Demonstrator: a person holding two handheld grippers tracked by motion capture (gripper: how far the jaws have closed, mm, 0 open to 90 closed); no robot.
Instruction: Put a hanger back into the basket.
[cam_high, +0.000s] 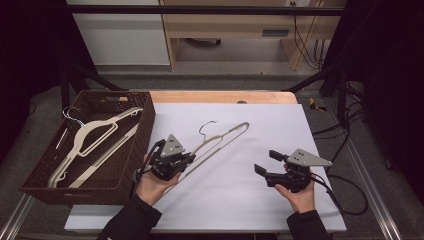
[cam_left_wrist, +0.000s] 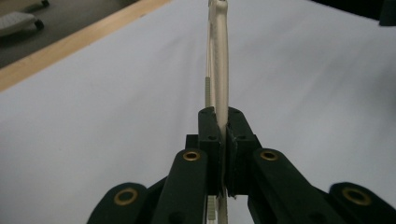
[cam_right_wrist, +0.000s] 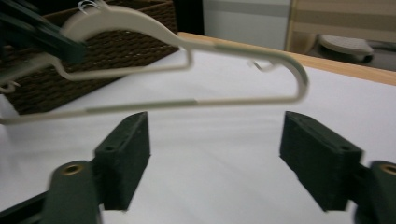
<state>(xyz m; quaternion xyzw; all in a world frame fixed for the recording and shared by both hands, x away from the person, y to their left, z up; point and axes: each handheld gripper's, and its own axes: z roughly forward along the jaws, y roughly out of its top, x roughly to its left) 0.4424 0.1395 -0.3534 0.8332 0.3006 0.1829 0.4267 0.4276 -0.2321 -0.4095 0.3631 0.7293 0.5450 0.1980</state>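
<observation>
A cream plastic hanger (cam_high: 220, 140) with a dark wire hook is held tilted above the white sheet (cam_high: 240, 195). My left gripper (cam_high: 189, 159) is shut on one arm of the hanger near its lower left end. In the left gripper view the jaws (cam_left_wrist: 223, 126) pinch the thin cream bar (cam_left_wrist: 219, 56), which runs straight away from the camera. My right gripper (cam_high: 266, 162) is open to the right of the hanger, apart from it. In the right gripper view the wide-apart jaws (cam_right_wrist: 215, 149) have nothing between them, and the hanger (cam_right_wrist: 187, 46) hangs beyond them.
A brown woven basket (cam_high: 145, 130) stands at the table's left and holds two more cream hangers (cam_high: 95, 135); it also appears behind the hanger (cam_right_wrist: 159, 16). The wooden table edge (cam_high: 220, 96) runs along the back. Cables lie on the floor at the right.
</observation>
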